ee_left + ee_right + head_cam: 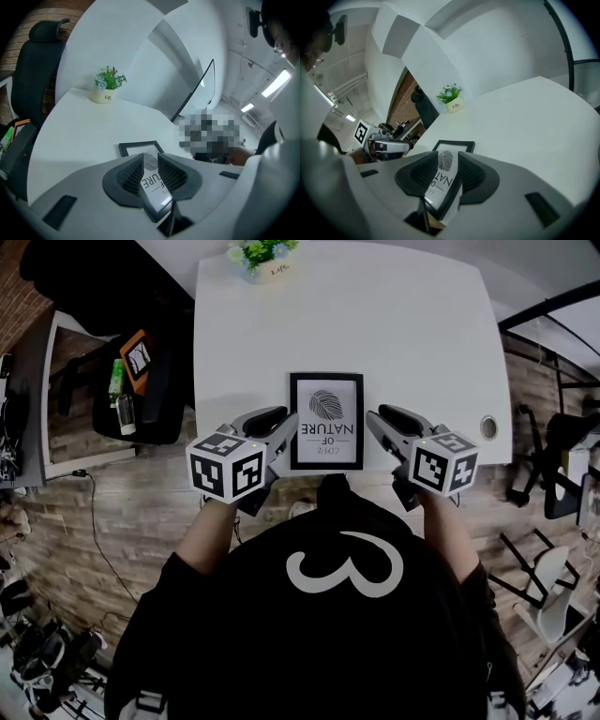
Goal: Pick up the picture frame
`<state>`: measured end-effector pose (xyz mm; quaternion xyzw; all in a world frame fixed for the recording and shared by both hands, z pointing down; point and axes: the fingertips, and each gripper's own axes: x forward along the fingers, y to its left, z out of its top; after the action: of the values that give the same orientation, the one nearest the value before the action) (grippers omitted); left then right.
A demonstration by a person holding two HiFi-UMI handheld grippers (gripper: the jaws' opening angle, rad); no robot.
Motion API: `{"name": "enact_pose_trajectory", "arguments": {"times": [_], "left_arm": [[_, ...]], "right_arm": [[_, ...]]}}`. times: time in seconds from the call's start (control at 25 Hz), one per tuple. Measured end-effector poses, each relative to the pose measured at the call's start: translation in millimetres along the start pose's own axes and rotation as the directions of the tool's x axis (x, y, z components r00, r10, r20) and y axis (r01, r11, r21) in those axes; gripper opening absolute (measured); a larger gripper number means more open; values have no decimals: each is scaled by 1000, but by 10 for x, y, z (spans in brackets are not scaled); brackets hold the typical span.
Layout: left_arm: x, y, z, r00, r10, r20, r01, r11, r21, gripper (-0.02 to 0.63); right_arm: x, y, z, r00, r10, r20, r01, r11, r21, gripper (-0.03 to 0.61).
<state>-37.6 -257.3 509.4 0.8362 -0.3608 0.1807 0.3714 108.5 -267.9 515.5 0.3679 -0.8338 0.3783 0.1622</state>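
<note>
A black picture frame (325,420) with a leaf print and the words "LOVE OF NATURE" lies flat on the white table (375,324), close to its front edge. My left gripper (286,432) is at the frame's left edge and my right gripper (377,426) at its right edge. In the left gripper view the frame (138,148) runs into the gap of the left gripper (150,172), whose pads stand apart from it. The right gripper view shows the frame (457,146) between the jaws of the right gripper (448,174), which stand wide and do not press on it.
A small potted plant (262,257) stands at the table's far edge. A cable hole (488,427) sits near the table's right front corner. A dark chair holding an orange item and bottles (136,381) is to the left. A thin dark monitor edge (199,89) rises at the back.
</note>
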Motion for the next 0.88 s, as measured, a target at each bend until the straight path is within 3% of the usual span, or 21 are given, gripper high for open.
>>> {"name": "enact_pose_trajectory", "arguments": {"times": [0.4, 0.88], "left_arm": [[194, 139, -327, 996, 27, -87, -31, 998, -49, 115], [349, 307, -565, 984, 90, -151, -103, 991, -81, 126]], "right_arm": [[232, -103, -443, 990, -61, -128, 61, 998, -9, 149], [356, -177, -627, 981, -87, -171, 90, 996, 8, 149]]}}
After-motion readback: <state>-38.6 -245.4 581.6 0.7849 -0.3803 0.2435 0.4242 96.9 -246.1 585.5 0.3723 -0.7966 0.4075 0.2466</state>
